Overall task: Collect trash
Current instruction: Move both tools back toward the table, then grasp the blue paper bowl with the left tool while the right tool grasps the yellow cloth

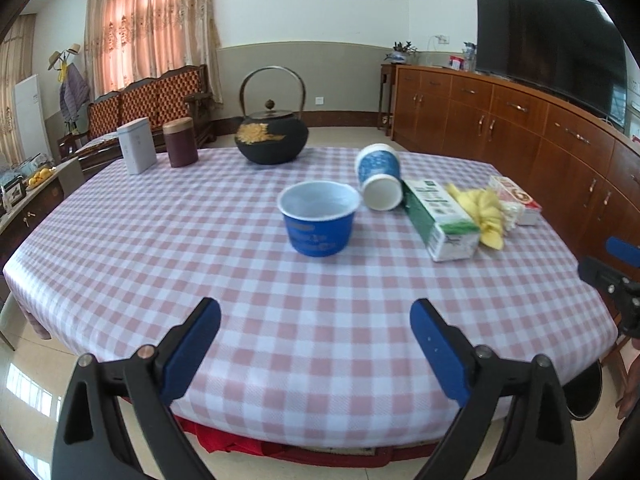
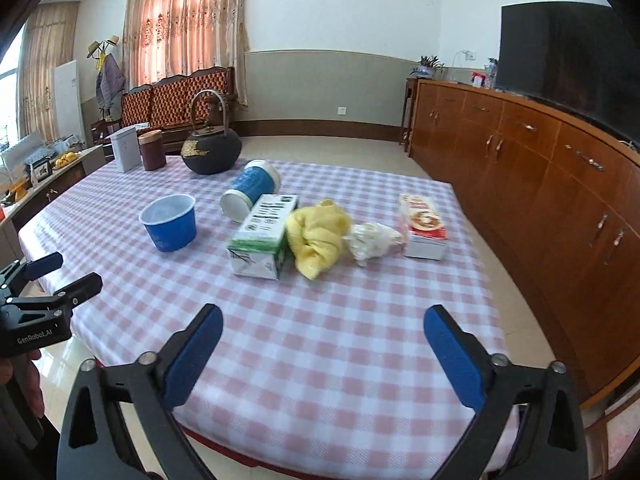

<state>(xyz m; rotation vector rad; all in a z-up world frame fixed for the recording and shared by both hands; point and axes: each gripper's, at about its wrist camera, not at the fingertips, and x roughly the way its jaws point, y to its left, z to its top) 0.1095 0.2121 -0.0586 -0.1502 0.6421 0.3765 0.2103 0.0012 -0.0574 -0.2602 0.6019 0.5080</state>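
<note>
Both hand-held grippers, left hand-held gripper [image 1: 315, 322] and right hand-held gripper [image 2: 323, 328], gape empty over the table [image 1: 160, 240].

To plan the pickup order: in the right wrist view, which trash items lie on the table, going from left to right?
blue bowl → green and white carton → yellow bag → crumpled white paper → red and white box

We are seeing the blue plastic bowl [image 1: 318, 224] standing on the pink checked tablecloth [image 1: 200, 264], the tipped blue paper cup [image 1: 379, 178] lying just right of it, then the green-and-white carton [image 1: 440, 220], the crumpled yellow wrapper [image 1: 486, 212], and the black iron kettle [image 1: 271, 136] sitting behind them.
</note>
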